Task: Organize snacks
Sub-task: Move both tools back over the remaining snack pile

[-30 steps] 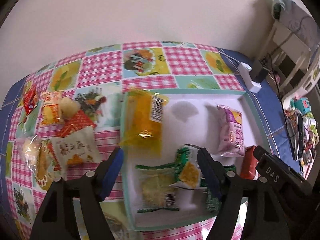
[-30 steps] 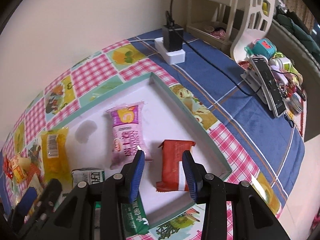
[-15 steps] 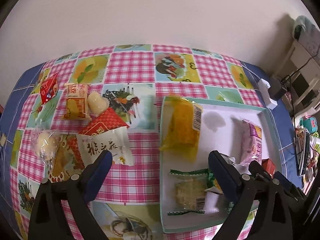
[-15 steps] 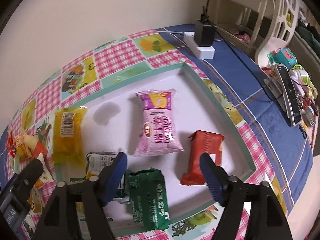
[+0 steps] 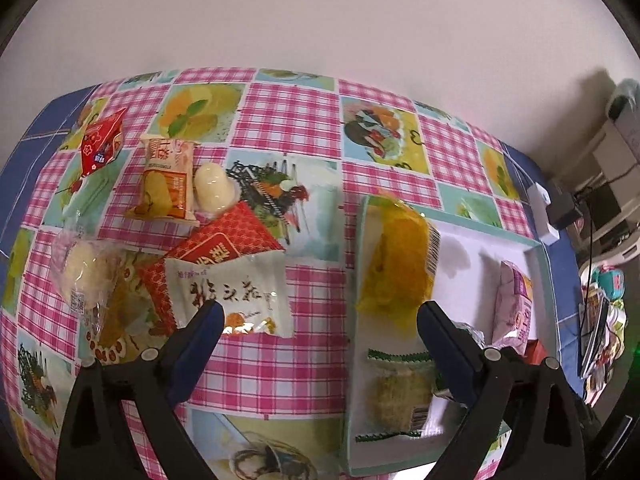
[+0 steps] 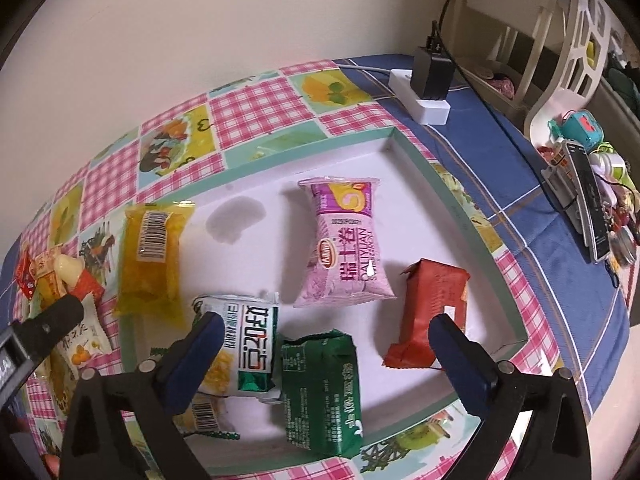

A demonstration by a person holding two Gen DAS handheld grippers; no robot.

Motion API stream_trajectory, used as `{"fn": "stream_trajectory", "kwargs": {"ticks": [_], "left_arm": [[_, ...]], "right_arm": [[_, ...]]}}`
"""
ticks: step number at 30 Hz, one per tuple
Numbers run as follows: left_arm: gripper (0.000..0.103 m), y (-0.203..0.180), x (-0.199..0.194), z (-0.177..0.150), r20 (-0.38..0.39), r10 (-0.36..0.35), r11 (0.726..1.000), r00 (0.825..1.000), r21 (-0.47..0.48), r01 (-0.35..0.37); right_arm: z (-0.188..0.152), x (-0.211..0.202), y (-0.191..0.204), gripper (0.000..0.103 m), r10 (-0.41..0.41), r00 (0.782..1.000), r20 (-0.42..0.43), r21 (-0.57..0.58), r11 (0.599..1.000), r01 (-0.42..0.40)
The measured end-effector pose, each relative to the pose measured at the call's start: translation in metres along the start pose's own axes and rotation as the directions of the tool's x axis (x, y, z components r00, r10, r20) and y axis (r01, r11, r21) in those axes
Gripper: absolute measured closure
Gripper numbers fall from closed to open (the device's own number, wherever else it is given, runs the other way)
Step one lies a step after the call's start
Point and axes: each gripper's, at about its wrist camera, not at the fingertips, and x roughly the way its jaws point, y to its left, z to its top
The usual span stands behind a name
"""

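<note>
Over the desk [image 5: 288, 364], the left gripper [image 5: 316, 320] hangs with its fingers [image 5: 200, 336] spread wide and nothing between them, straddling the bare checked cloth between the loose pile and the tray's [image 6: 480, 240] left wall. That strip of cloth is the clearest lane in this view. Just left of it, the white packet [image 5: 232, 296] lies on top of a red packet [image 5: 224, 240], touching the tip of the left finger in the picture; an orange packet [image 5: 166, 178] and a small red pouch [image 5: 100, 146] sit further back near the blue border.

The right gripper [image 6: 324, 340] is opening, nothing pinched, poised above the tray's near half. Between its fingers lie the green packet [image 6: 320, 388] and the white-green packet [image 6: 244, 344], packed close together. The red-brown packet [image 6: 432, 304] is just inside the right finger, near the tray's right wall. The pink packet [image 6: 344, 240] lies mid-tray, the yellow packet [image 6: 154, 256] over the left rim. White floor stays free at the tray's far end.

A pale wall backs the desk; a power strip [image 6: 420, 96] sits at the far right corner.
</note>
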Motion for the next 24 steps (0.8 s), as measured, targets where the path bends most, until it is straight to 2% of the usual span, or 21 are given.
{"fn": "stream_trajectory", "kwargs": {"ticks": [5, 11, 16, 24], "left_arm": [[0.006, 0.015, 0.004, 0.005, -0.006, -0.052, 0.998, 0.999, -0.045, 0.052], [0.006, 0.023, 0.004, 0.010, -0.006, -0.084, 0.996, 0.996, -0.021, 0.084], [0.006, 0.029, -0.002, 0.015, 0.007, -0.065, 0.998, 0.998, 0.012, 0.065], [0.006, 0.074, -0.018, 0.027, 0.057, -0.030, 0.998, 0.998, -0.047, 0.033]], "right_arm": [[0.000, -0.005, 0.006, 0.000, 0.018, 1.000, 0.023, -0.004, 1.000, -0.017], [-0.002, -0.009, 0.023, 0.000, 0.035, 0.999, 0.036, -0.032, 0.999, -0.034], [-0.003, -0.014, 0.043, 0.000, 0.053, 0.998, 0.040, -0.071, 0.996, -0.051], [-0.002, -0.027, 0.086, 0.000, 0.115, 0.990, 0.076, -0.137, 0.985, -0.104]]}}
